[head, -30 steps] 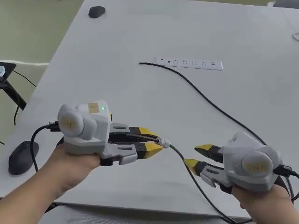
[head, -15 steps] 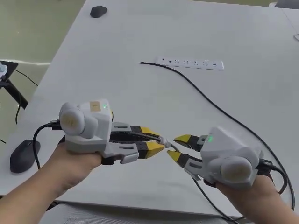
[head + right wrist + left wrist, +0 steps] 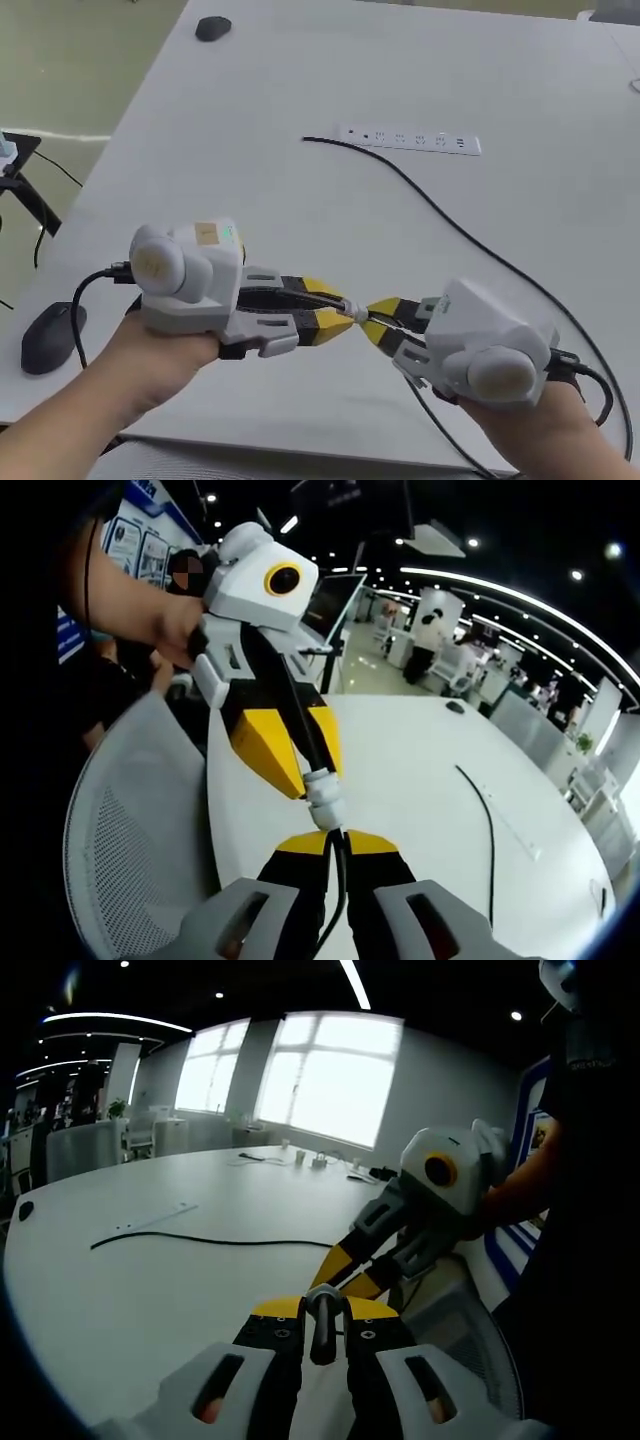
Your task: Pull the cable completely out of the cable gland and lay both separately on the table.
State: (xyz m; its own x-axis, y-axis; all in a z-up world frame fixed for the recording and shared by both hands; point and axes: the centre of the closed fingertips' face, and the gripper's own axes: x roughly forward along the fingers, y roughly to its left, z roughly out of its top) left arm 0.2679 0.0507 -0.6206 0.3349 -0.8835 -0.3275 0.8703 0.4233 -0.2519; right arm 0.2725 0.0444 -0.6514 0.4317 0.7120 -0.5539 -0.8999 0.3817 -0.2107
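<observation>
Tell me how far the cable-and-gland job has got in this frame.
Done: both grips are set. The left tongs clamp the gland; the right tongs are shut on the cable right beside it. In hand: the pull, not visibly begun, since the cable runs through the gland. Left: draw it fully out and lay both apart on the table.

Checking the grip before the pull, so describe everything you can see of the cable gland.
The cable gland is a small, pale grey, plastic-looking fitting with a ribbed body. It is held above the table, pinched at the tips of the shut left claw. The black cable comes out of its end straight into the shut right claw close beside it, not yet pulled out.
</observation>
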